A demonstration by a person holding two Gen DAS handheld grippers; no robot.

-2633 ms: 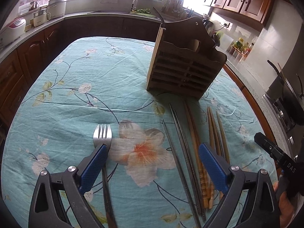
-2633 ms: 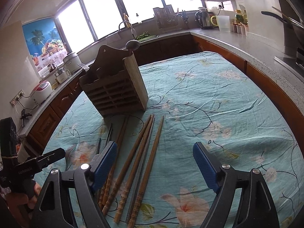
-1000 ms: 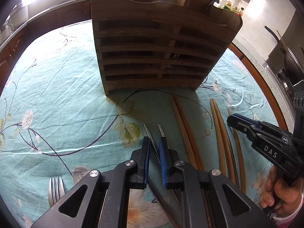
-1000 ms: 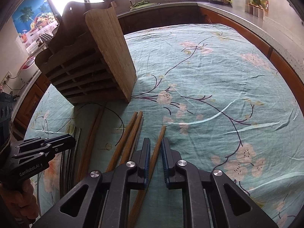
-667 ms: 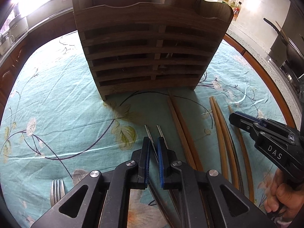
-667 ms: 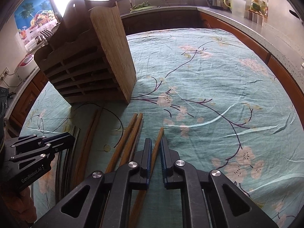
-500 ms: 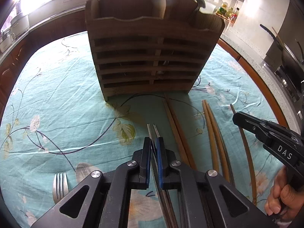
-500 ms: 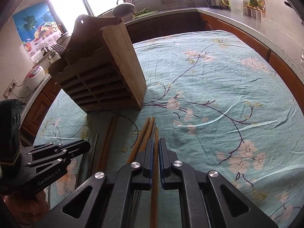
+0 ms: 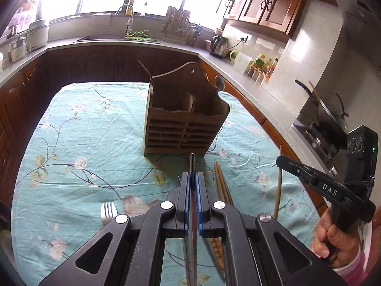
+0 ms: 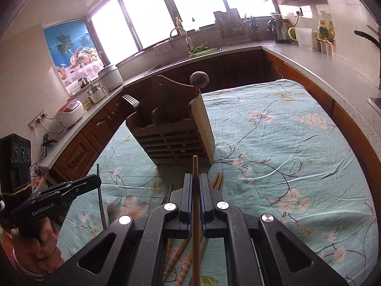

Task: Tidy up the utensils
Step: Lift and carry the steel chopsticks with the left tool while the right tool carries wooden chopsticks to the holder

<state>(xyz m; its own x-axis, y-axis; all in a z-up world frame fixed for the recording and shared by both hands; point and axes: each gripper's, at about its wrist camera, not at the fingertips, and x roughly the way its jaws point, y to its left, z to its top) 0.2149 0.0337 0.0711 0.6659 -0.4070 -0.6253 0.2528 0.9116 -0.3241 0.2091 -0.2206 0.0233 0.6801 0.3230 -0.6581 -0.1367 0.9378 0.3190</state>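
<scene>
My left gripper is shut on a metal chopstick and holds it above the floral tablecloth, pointing toward the wooden utensil holder. My right gripper is shut on a wooden chopstick, also lifted and pointing at the holder. In each view the other gripper shows at the side: the right gripper with its wooden stick, the left gripper with its metal stick. More wooden chopsticks and a fork lie on the cloth.
The holder has a fork and a spoon standing in it. Dark wood cabinets and a grey counter with a kettle, jars and a stove pan surround the table. A person's hand grips the right tool.
Both grippers shut on a chopstick each, then rose off the cloth with them and drew back. The holder now looks smaller and farther away.
</scene>
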